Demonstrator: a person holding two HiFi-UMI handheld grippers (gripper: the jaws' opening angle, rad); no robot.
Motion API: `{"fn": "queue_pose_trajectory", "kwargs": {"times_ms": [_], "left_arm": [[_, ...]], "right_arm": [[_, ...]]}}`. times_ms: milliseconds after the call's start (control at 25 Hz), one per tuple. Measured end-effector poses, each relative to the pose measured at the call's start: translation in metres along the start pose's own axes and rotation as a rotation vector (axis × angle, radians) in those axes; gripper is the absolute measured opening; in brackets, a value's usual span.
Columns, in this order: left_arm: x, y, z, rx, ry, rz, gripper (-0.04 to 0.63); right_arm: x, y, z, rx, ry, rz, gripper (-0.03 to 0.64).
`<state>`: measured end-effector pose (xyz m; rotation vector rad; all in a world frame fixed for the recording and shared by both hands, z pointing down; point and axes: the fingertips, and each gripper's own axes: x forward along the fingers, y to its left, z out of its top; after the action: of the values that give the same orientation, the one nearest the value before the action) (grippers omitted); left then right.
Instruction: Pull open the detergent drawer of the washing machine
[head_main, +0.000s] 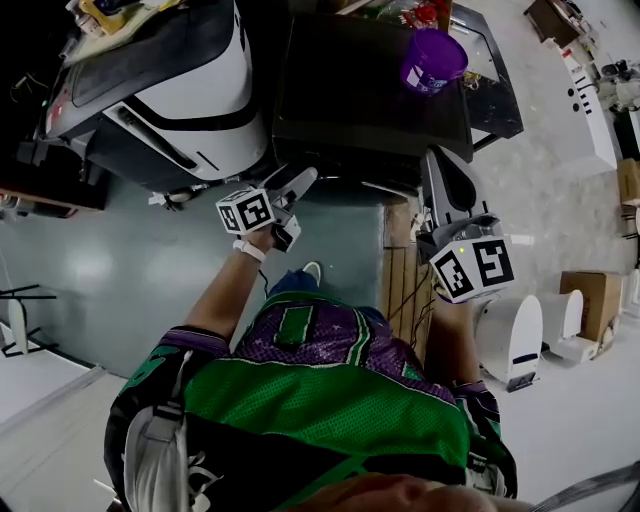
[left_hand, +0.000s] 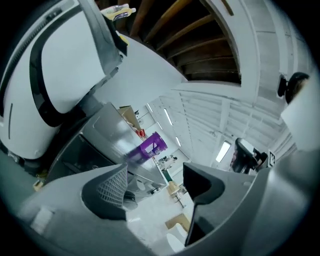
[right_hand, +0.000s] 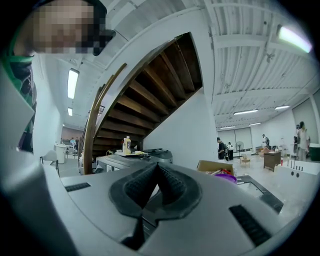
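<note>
Currently left gripper (head_main: 297, 205) spread, empty, just short of washing machine (head_main: 370, 90) front-left corner (detergent drawer not resolved, presumably there); right gripper (head_main: 438, 165) pressed together, at the front-right corner.

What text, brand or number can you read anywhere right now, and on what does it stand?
No words or numbers are readable in any view.
Purple cup: pale label, too blurred to read.
Bottle in the right gripper view: label too small to read.
Left cube and right cube: black-and-white square patterns only, no letters.
</note>
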<state>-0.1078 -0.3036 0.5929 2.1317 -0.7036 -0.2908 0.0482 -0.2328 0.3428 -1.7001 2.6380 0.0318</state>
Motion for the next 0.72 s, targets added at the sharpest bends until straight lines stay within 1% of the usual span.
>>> {"fn": "queue_pose_trajectory", "kwargs": {"times_ms": [120,240,520,640,720], "left_arm": [[0.011,0.017,-0.006,-0.122,-0.011,-0.062,0.344],[0.02,0.041,-0.01,-0.203,-0.033,-0.062,0.353],[0.043,0.093,-0.025,-0.311,-0.051,-0.013,0.378],[0.051,0.118,-0.025,-0.374,-0.092,0.003,0.4],[0.053,0.132,-0.025,-0.388,-0.104,0.017,0.407]], "right_arm": [[0.004,0.002,-0.006,0.001,0.016,-0.017,0.002],[0.005,0.001,-0.015,0.011,0.039,-0.028,0.002],[0.01,-0.003,-0.024,0.022,0.06,-0.043,0.002],[0.014,-0.008,-0.028,0.027,0.065,-0.051,0.002],[0.015,-0.012,-0.03,0.029,0.067,-0.055,0.002]]}}
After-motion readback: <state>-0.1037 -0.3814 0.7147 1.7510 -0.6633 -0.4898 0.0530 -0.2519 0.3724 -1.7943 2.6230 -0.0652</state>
